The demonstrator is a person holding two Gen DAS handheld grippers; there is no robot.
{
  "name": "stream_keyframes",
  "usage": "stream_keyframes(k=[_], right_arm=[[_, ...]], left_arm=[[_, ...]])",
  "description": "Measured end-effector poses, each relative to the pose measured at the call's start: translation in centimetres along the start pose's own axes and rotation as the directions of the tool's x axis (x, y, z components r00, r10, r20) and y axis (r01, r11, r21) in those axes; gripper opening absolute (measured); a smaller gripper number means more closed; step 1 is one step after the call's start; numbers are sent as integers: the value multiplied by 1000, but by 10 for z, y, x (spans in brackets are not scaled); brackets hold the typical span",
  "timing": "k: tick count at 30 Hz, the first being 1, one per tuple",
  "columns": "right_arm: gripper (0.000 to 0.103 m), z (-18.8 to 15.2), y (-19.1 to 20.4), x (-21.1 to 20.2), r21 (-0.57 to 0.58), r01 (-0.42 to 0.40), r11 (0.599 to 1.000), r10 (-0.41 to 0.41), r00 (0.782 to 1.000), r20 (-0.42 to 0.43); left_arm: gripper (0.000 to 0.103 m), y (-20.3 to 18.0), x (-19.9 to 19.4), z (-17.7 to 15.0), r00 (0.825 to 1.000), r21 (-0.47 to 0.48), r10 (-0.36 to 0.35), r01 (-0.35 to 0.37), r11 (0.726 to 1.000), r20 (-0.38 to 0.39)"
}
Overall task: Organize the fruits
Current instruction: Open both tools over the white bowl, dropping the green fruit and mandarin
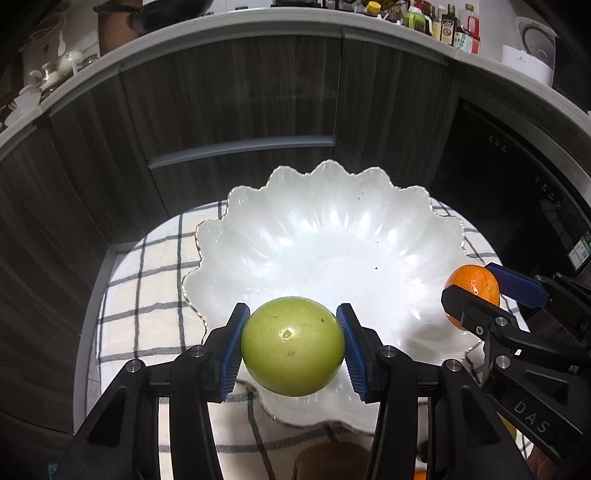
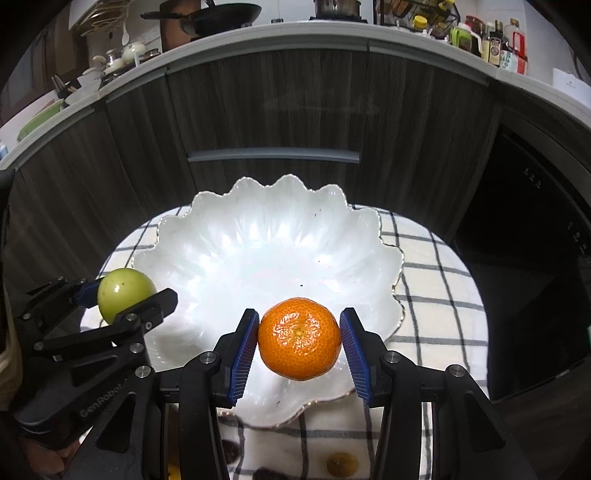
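My left gripper (image 1: 292, 347) is shut on a round green fruit (image 1: 292, 345) and holds it over the near rim of a white scalloped bowl (image 1: 325, 229). My right gripper (image 2: 299, 339) is shut on an orange mandarin (image 2: 299, 339) and holds it over the bowl's near right part (image 2: 258, 240). In the left wrist view the mandarin (image 1: 474, 286) shows at the bowl's right edge in the right gripper. In the right wrist view the green fruit (image 2: 123, 293) shows at the bowl's left edge in the left gripper. The bowl has no fruit lying in it.
The bowl stands on a white cloth with a black check (image 2: 436, 280) over a small round table. Dark wood cabinet fronts (image 1: 240, 110) curve close behind it. A counter with bottles (image 1: 450, 26) and cookware is above. More fruit (image 2: 341, 463) lies on the cloth below the grippers.
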State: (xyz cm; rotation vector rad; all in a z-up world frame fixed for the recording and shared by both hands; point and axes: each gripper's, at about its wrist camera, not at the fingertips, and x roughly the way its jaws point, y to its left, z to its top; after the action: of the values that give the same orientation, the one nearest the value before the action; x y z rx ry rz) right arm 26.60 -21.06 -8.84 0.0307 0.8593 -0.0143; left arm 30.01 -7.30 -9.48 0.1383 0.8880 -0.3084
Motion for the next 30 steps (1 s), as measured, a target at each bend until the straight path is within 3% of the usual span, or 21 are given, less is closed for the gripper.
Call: stream_keyframes(k=[14,16,18,20,23,25,30], right_arm=[[48,2,-2,23,6,-1,1000,1,999,-45],[48,2,-2,22,3,6,1000,-6,999,-43],[54,3,-1,19,2,16,1000,-15,999,-32],[68,4,-2,15,2,43,999,-43,999,-14],[81,6,-3,7,6,75,997,-75,997,12],[82,7,-3,1,-1,100,995,-100,995,30],[87,10,-2,-13,-9,132,991,-131,990,59]], left_arm=[[48,3,22,-2,999,-1,-5,5,1000,-54],[57,3,19,-1,999,5,6,-6,1000,-42],[68,4,17,0,999,8,21,-21,1000,-26],[71,5,12,2,999,5,37,-37,999,-11],[75,8,8,4,999,3,54,-54,999,-5],[82,9,3,5,997,3,77,-77,997,8],[87,10,-10,4,994,-16,104,-104,994,33]])
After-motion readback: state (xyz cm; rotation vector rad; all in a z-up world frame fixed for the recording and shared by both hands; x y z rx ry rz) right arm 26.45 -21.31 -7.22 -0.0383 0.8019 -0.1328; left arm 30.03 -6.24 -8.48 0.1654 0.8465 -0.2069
